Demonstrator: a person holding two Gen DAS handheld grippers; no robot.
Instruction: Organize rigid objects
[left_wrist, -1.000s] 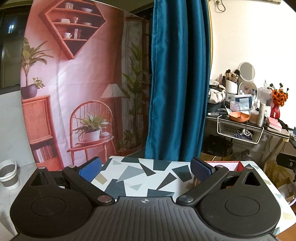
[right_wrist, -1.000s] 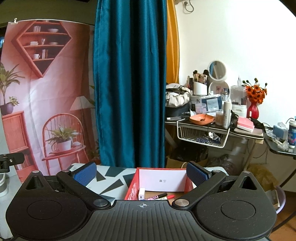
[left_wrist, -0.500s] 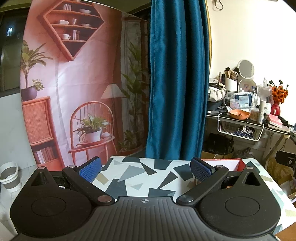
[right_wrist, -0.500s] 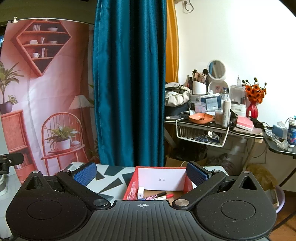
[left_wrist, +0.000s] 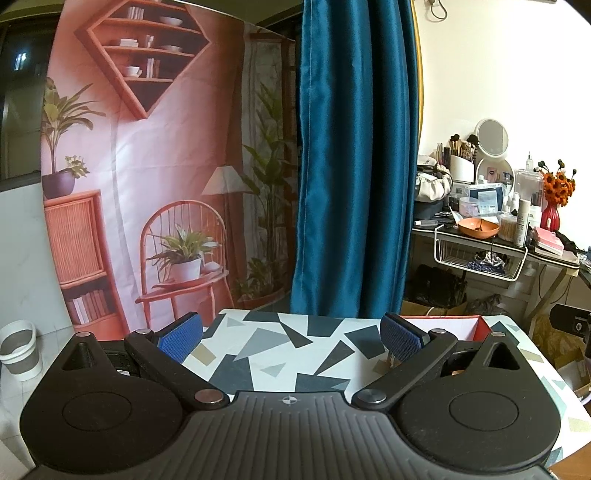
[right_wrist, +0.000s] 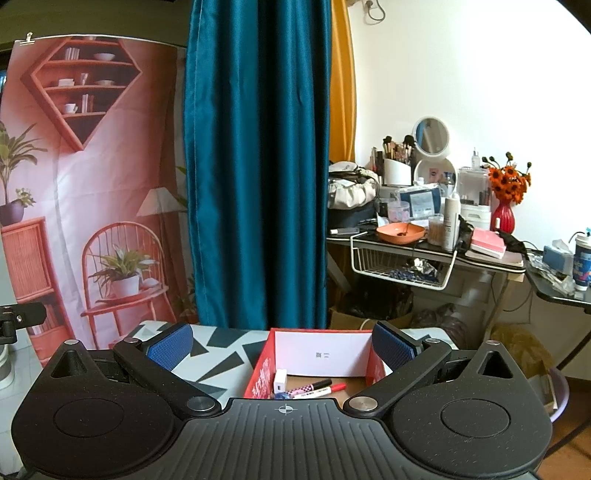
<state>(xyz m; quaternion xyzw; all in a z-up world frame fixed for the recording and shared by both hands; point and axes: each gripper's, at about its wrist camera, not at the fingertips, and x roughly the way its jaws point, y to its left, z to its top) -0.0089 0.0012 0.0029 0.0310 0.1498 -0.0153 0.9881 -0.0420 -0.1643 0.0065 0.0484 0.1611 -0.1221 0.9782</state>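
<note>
Both wrist views, grippers raised above the patterned table (left_wrist: 291, 347). I hold the left gripper (left_wrist: 291, 334) with its jaws wide apart and nothing between the blue pads (left_wrist: 180, 338); the right gripper (right_wrist: 282, 345) is likewise spread and empty.

Landmark: the red box (right_wrist: 264, 365), standing on the table directly ahead of the right gripper and seen only as a corner (left_wrist: 480, 326) at the right edge of the left view. Inside it, against the near wall, lie a small white block (right_wrist: 280, 380), a checkered pen (right_wrist: 308, 387) and a red marker (right_wrist: 334, 387).

Change over the last second: slight. My left view has drifted a little, showing more tabletop left of the box; my right view has barely shifted, the box contents sitting fractionally more exposed. No object was gripped or released. I judge this a pause between placements, or the task's end, since no loose item shows outside the box.
</note>
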